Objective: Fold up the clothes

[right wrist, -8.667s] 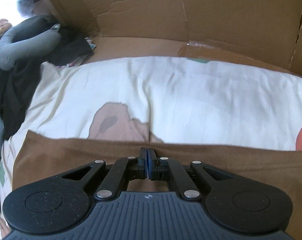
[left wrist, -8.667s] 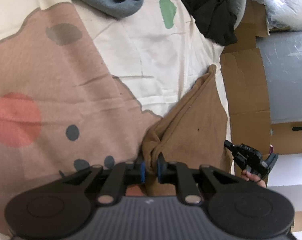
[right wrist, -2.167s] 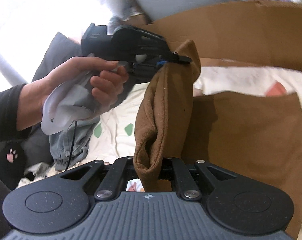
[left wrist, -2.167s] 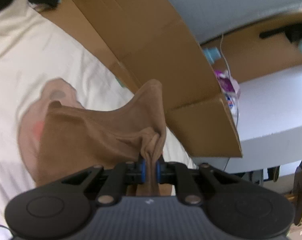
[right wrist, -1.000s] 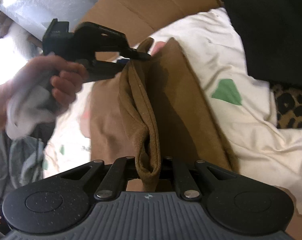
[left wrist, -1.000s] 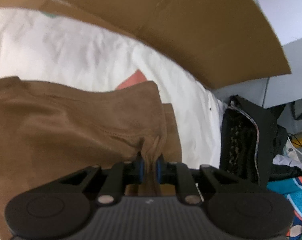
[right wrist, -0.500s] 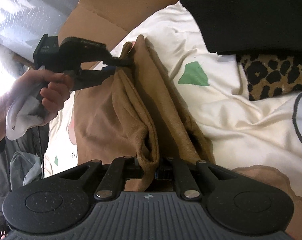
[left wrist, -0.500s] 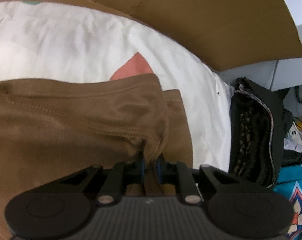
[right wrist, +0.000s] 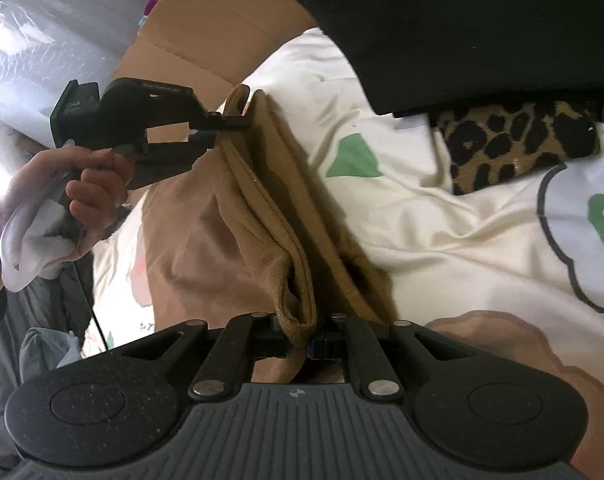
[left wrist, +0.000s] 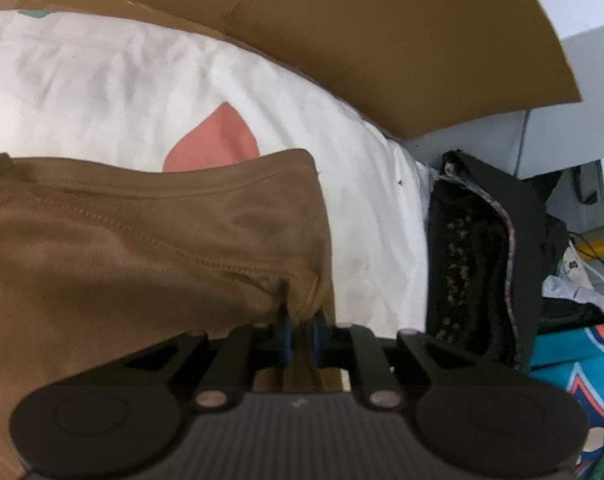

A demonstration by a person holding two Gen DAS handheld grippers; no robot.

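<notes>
The brown cloth (right wrist: 257, 216) lies on the bed sheet (right wrist: 442, 240), already doubled over. Left gripper (left wrist: 299, 330) is clamped on one corner of the cloth. Right gripper (right wrist: 302, 340) is clamped on another corner, w/ the top edge pulled tight btwn the two. A black cloth pile (right wrist: 462, 20) & a leopard-print piece (right wrist: 514, 144) sit beside the brown cloth, not touching. Looks like one fold is made; prob. still left: lay it flat, let go, fold again.
</notes>
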